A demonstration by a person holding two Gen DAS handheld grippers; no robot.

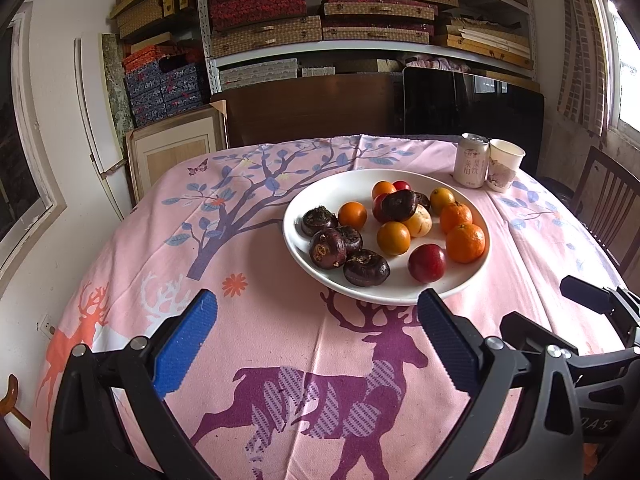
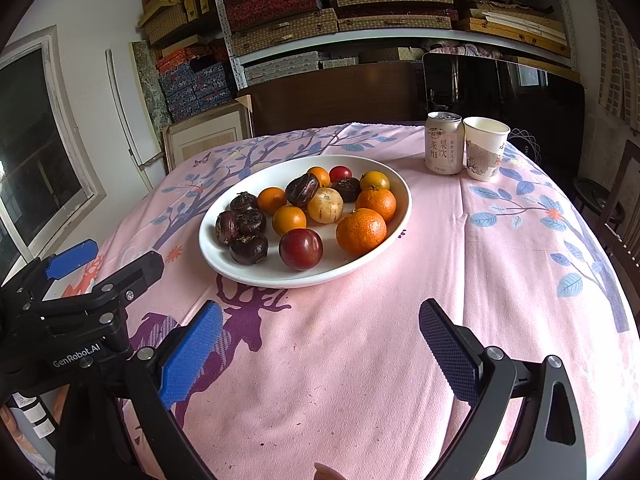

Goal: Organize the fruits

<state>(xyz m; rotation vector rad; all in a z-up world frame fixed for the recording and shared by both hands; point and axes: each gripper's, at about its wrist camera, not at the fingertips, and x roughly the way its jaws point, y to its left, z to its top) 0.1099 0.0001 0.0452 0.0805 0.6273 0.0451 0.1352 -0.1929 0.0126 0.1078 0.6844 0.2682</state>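
Observation:
A white plate (image 1: 320,192) (image 2: 256,176) on the pink tablecloth holds mixed fruit: dark water chestnuts (image 1: 326,248) (image 2: 248,246), mandarins (image 1: 465,242) (image 2: 361,231), small orange fruits (image 1: 393,238) (image 2: 289,220), a red plum (image 1: 427,263) (image 2: 300,249) and a pale round fruit (image 1: 420,222) (image 2: 325,205). My left gripper (image 1: 318,312) is open and empty, just short of the plate's near rim. My right gripper (image 2: 320,324) is open and empty, nearer than the plate and to its right. Each gripper shows at the edge of the other's view.
A drink can (image 1: 471,160) (image 2: 444,142) and a paper cup (image 1: 505,164) (image 2: 485,148) stand at the far right of the table. Shelves of boxes (image 1: 360,20) and a dark cabinet stand behind. A wooden chair (image 1: 612,196) is at the right edge.

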